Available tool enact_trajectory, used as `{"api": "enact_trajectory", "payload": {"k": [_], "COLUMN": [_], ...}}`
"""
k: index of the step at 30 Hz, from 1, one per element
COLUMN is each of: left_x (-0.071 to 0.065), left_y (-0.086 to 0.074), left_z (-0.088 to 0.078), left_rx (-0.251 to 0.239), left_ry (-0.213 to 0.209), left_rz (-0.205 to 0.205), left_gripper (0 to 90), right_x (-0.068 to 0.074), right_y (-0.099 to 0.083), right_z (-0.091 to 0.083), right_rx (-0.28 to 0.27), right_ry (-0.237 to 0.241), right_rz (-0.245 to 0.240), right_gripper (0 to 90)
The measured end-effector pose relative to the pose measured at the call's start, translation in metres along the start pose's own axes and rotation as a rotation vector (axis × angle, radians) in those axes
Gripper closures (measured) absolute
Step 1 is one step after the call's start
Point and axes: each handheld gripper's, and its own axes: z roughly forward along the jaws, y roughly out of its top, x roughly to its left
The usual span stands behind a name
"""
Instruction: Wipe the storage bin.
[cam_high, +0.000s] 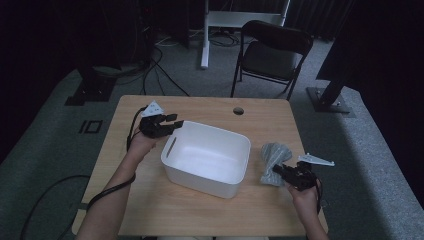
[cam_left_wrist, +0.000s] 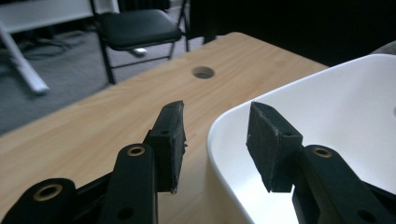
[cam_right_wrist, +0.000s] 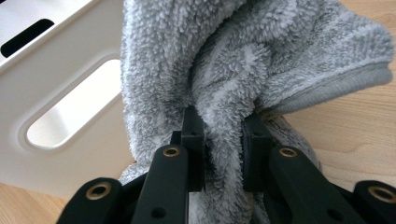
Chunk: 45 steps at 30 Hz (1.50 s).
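R gripper (cam_right_wrist: 223, 140) is pinching the fluffy grey towel (cam_right_wrist: 243, 60) on the table just beside the white tub (cam_high: 207, 155), L gripper (cam_left_wrist: 217, 144) is spread over the tub's rim w/ nothing gripped, so next I'd guess: lift towel, drop it in.

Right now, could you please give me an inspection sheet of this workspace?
Surface: wooden table with a round hole at the far edge.
Job's things: white tub mid-table, empty as far as visible; grey towel to its right.
Clutter: nothing seen.
Grippers: left hand-held gripper open, its jaws astride the tub's rim corner without touching; right hand-held gripper shut on the towel.
Cables: one trails from the left gripper to the floor; more lie on the far floor.
Surroundings: black chair, dark stands, grey carpet.
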Motion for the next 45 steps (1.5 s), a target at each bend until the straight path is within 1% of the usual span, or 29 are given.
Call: {"api": "enact_trajectory", "payload": {"k": [1,2,3,5,8,10,11,12,13,14,15,16,17,18,19,21,22,23,25,26,33,34,35,38,40,41,42,43,45], "left_x": [0.0,0.002,0.003,0.005,0.007,0.008,0.008,0.008,0.009,0.01,0.01,0.01,0.01,0.01,0.011,0.011,0.012,0.012,0.011,0.011,0.008,0.007,0.006,0.004,0.003,0.002,0.001,-0.001,-0.002], "left_y": [0.0,0.0,0.0,0.0,-0.001,0.0,0.0,0.0,0.001,0.002,0.002,0.002,0.003,0.003,0.003,0.003,0.002,0.002,0.001,0.001,-0.001,-0.002,-0.002,-0.004,-0.005,-0.006,-0.007,-0.007,-0.008], "left_z": [0.0,0.003,0.005,0.008,0.012,0.014,0.015,0.015,0.018,0.019,0.019,0.023,0.024,0.024,0.026,0.027,0.027,0.028,0.029,0.029,0.027,0.027,0.026,0.022,0.019,0.017,0.015,0.013,0.009], "left_rx": [0.0,0.017,0.024,0.035,0.035,0.036,0.037,0.037,0.044,0.055,0.055,0.075,0.082,0.082,0.082,0.083,0.081,0.086,0.088,0.088,0.075,0.073,0.074,0.071,0.075,0.075,0.075,0.079,0.086], "left_ry": [0.0,-0.001,-0.013,-0.015,-0.038,-0.056,-0.068,-0.068,-0.08,-0.087,-0.087,-0.089,-0.096,-0.096,-0.108,-0.108,-0.107,-0.105,-0.102,-0.102,-0.08,-0.073,-0.062,-0.038,-0.024,-0.011,-0.011,0.005,0.017], "left_rz": [0.0,-0.001,-0.009,-0.01,-0.021,-0.011,-0.014,-0.014,-0.006,-0.01,-0.01,0.002,0.0,0.0,-0.002,-0.008,-0.015,-0.017,-0.011,-0.011,-0.018,-0.023,-0.017,-0.029,-0.021,-0.032,-0.033,-0.026,-0.033], "left_gripper": [56.4,57.2,58.4,58.4,58.5,59.8,59.8,59.7,59.8,59.8,60.5,61.6,61.7,61.8,64.2,64.7,64.9,69.3,69.9,75.0,77.6,78.0,78.3,79.5,80.8,81.4,81.8,81.9,82.0], "right_x": [0.0,0.0,0.0,0.0,0.001,0.001,0.001,0.001,0.001,0.0,0.0,0.0,-0.001,-0.001,-0.002,-0.002,-0.003,-0.004,-0.004,-0.004,-0.003,-0.003,-0.003,-0.003,-0.002,-0.002,-0.002,-0.002,-0.001], "right_y": [0.0,0.0,0.0,0.0,0.0,0.0,0.0,0.0,0.0,0.0,-0.001,-0.001,-0.001,-0.001,-0.001,-0.001,-0.001,-0.002,-0.002,-0.002,-0.002,-0.002,-0.002,-0.002,-0.001,-0.001,-0.001,-0.001,-0.001], "right_z": [0.0,0.0,0.0,0.001,0.002,0.003,0.004,0.004,0.004,0.004,0.004,0.004,0.004,0.004,0.003,0.003,0.003,0.003,0.003,0.003,0.003,0.003,0.003,0.004,0.004,0.004,0.004,0.004,0.004], "right_rx": [0.0,0.0,0.0,0.001,0.005,0.007,0.008,0.008,0.01,0.01,0.009,0.009,0.008,0.008,0.008,0.007,0.007,0.009,0.011,0.01,0.006,0.007,0.008,0.011,0.01,0.01,0.009,0.008,0.006], "right_ry": [0.0,0.0,-0.001,0.001,0.004,0.002,0.004,0.004,0.002,0.001,0.001,0.0,-0.001,-0.002,-0.002,-0.003,-0.005,-0.004,-0.005,-0.003,-0.002,-0.001,-0.001,0.002,0.003,0.003,0.004,0.004,0.002], "right_rz": [0.0,0.0,0.0,0.002,0.001,-0.003,0.0,0.0,0.0,0.002,0.003,0.002,0.001,0.002,0.005,0.005,0.005,0.007,0.008,0.009,0.006,0.006,0.006,0.01,0.009,0.008,0.007,0.006,0.006], "right_gripper": [75.8,75.7,75.8,75.8,75.8,75.8,75.8,75.8,75.8,75.8,75.8,75.8,75.8,75.8,75.8,75.8,75.8,75.8,75.8,75.8,75.8,75.8,75.8,75.8,75.8,75.8,75.8,75.8,75.8]}}
